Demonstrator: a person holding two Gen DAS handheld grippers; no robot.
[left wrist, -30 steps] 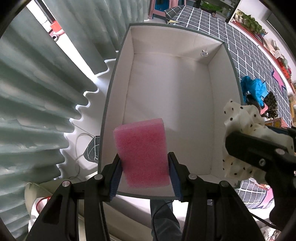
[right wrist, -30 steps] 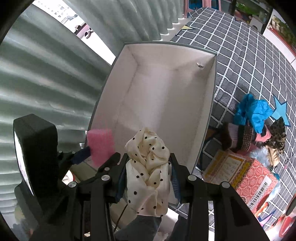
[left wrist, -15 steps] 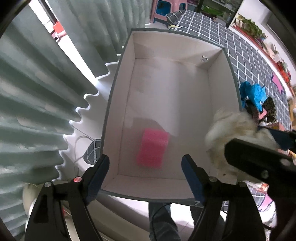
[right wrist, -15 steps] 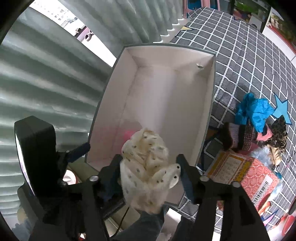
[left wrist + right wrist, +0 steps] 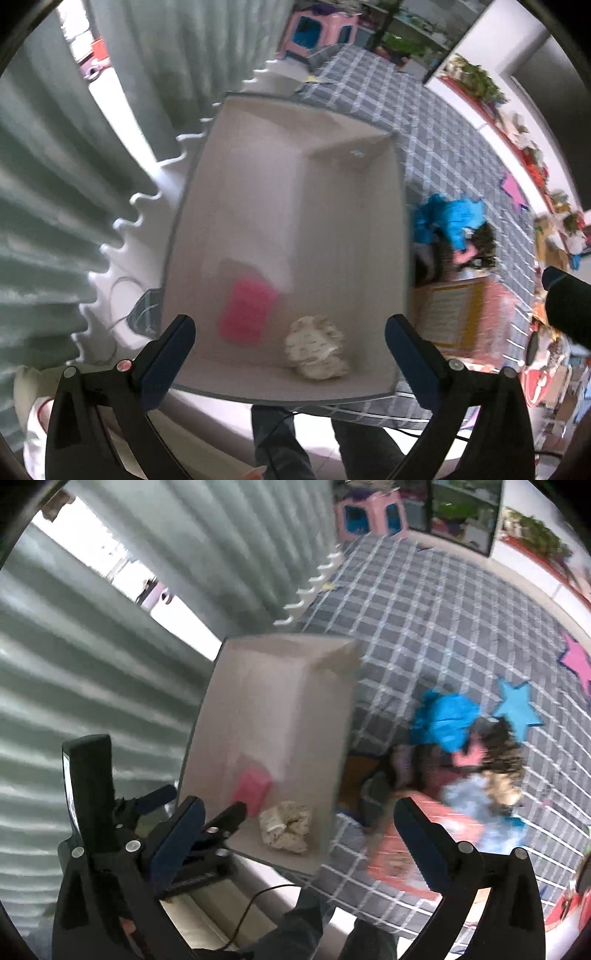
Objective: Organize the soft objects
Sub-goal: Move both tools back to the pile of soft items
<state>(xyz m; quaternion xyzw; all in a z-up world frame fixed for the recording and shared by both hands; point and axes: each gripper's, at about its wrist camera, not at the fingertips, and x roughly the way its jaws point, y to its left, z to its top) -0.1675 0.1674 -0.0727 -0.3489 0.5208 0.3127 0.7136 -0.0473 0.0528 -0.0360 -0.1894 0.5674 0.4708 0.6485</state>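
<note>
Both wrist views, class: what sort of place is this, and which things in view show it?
Probably a child's room or playroom at home: a grey checked play mat with star shapes, long pleated curtains, and a pink toy stool at the back.

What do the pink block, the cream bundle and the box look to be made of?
Pink block: probably foam or sponge, matte, an even slab with soft edges. Cream bundle: thin fabric, crumpled into folds, with faint dark dots; the blur hides the weave. Box: stiff, smooth white walls with a grey rim; perhaps fabric-covered board, but I cannot be sure.
</note>
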